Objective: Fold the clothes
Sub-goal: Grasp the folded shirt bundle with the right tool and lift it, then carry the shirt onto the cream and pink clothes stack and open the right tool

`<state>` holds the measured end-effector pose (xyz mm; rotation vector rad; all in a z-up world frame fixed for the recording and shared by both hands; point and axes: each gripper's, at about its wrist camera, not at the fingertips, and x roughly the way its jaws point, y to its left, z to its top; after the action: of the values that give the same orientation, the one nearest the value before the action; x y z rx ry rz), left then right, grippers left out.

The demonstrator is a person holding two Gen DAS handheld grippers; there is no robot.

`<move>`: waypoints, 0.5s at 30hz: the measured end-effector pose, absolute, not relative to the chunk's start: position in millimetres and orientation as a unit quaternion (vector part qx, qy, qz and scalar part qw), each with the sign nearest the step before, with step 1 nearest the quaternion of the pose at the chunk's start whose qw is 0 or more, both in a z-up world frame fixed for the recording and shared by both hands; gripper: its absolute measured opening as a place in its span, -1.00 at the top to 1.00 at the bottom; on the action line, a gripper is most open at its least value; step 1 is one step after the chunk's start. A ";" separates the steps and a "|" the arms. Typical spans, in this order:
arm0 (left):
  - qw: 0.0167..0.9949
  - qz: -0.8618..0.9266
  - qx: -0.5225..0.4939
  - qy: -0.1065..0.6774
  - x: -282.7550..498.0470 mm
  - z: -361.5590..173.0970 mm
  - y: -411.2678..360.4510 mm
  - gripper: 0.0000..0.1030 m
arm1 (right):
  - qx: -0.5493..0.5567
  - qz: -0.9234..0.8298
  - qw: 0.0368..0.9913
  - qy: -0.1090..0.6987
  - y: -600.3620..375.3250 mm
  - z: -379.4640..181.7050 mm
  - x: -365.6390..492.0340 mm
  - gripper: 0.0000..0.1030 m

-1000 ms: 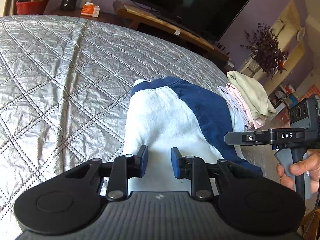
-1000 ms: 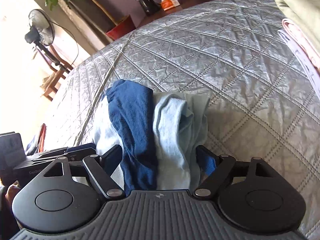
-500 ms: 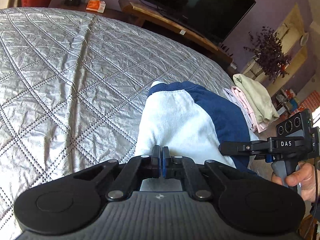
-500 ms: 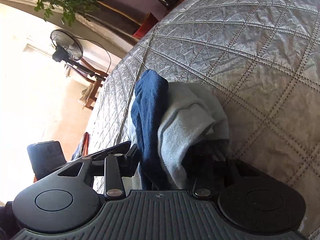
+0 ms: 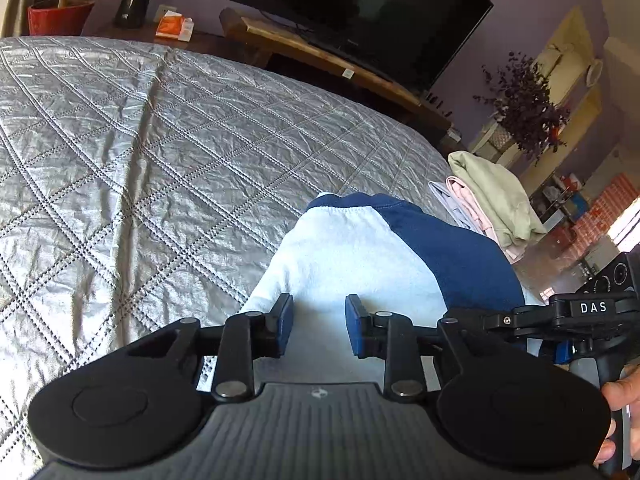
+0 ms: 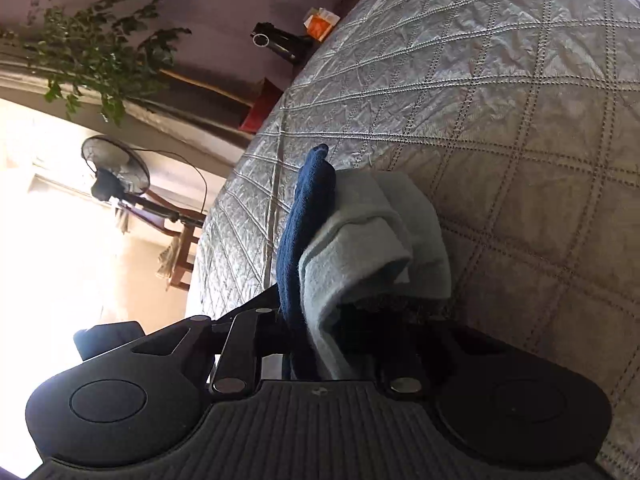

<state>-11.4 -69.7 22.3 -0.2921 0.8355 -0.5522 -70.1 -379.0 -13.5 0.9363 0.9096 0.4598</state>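
Observation:
A folded light-blue and navy sweatshirt [image 5: 352, 256] lies on the silver quilted bedspread [image 5: 140, 152]. My left gripper [image 5: 319, 322] hovers open over the garment's near edge, with only fabric showing in the gap between its blue pads. My right gripper [image 6: 332, 332] is rolled onto its side and shut on the sweatshirt [image 6: 360, 240], whose thick folded edge bulges up between its fingers. Its right finger is hidden under the cloth. In the left wrist view the right gripper [image 5: 472, 320] reaches in from the right at the navy sleeve.
A stack of folded clothes [image 5: 492, 200], green on pink, sits at the bed's far right edge. Beyond the bed stand a TV [image 5: 360, 12] on a wooden bench, a red pot [image 5: 60, 16] and a standing fan [image 6: 116, 176]. A hand [image 5: 624, 396] holds the right gripper's handle.
My left gripper closed half a second ago and has opened again. My right gripper, open around the garment a second ago, has clamped it and rolled further sideways, lifting the edge.

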 end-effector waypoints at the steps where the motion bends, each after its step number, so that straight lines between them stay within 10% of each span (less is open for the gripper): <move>1: 0.867 -0.265 -0.146 0.395 -11.8 23.6 -69.3 0.36 | 0.436 0.206 0.772 0.414 -380.7 -13.2 -73.3 0.56; 4: 0.873 -0.251 -0.183 0.376 -9.8 28.4 -60.8 0.03 | 0.454 0.179 0.776 0.400 -390.7 -15.8 -77.8 0.56; 15: 0.871 -0.209 -0.251 0.366 2.7 24.2 -37.0 0.00 | 0.523 0.109 0.815 0.224 -481.5 41.4 -59.1 0.56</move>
<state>2.7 -37.0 24.2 -0.5246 0.7660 -0.4379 -59.1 -481.5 41.4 1.1158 0.4772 0.2316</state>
